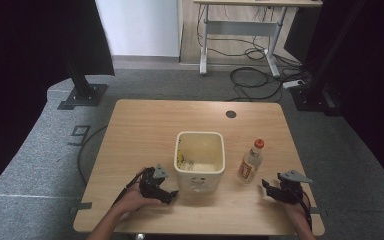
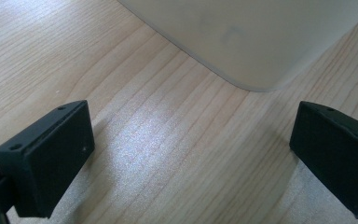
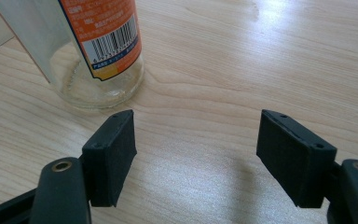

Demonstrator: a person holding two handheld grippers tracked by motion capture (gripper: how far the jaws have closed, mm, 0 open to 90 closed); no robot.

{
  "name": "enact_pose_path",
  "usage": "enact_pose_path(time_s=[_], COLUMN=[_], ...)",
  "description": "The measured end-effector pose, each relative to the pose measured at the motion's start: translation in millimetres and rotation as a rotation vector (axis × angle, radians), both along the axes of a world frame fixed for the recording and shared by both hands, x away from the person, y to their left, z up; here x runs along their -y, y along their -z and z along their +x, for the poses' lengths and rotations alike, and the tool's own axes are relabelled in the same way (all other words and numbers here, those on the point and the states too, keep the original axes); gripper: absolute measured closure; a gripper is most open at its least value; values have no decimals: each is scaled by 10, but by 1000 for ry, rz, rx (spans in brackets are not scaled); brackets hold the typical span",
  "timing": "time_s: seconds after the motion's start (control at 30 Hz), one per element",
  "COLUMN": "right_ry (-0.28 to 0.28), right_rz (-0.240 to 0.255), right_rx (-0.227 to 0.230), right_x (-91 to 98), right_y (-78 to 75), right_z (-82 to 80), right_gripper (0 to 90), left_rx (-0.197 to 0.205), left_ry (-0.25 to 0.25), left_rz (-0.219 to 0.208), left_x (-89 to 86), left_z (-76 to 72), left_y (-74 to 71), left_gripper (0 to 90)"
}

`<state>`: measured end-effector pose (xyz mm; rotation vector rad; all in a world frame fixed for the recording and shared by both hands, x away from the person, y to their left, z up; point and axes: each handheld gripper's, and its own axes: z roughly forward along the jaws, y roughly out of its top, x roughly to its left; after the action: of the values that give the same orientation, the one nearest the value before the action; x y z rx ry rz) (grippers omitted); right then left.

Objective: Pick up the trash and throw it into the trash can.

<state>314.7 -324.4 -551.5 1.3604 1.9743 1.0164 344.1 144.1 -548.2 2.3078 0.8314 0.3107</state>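
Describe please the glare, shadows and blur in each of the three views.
High view: even light, dark corners, the bin and bottle slightly soft. Left gripper view: a pale sheen on the table, soft shadows beside the jaws, bin wall blurred. Right gripper view: bright glare at the top of the wood, bottle label sharp.

Grey carpet floor (image 1: pixel 40 150) — white wall (image 1: pixel 140 25) upper centre, second desk (image 1: pixel 240 27) top, cables (image 1: pixel 255 75) beneath, black stands either side.
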Motion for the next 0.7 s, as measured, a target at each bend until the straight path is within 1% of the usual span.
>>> enact_pose_path(time_s=[0.1,0.7], right_ry=[0,-9], right_rz=[-4,-10], right_rx=[-8,-8], right_x=[-3,-14], right_y=[2,2], right_z=[8,5], right_gripper=[279,283], left_rx=[0,0], left_ry=[0,0], left_rz=[0,0], left_x=[0,0], left_z=[0,0], left_y=[0,0], left_gripper=[0,0])
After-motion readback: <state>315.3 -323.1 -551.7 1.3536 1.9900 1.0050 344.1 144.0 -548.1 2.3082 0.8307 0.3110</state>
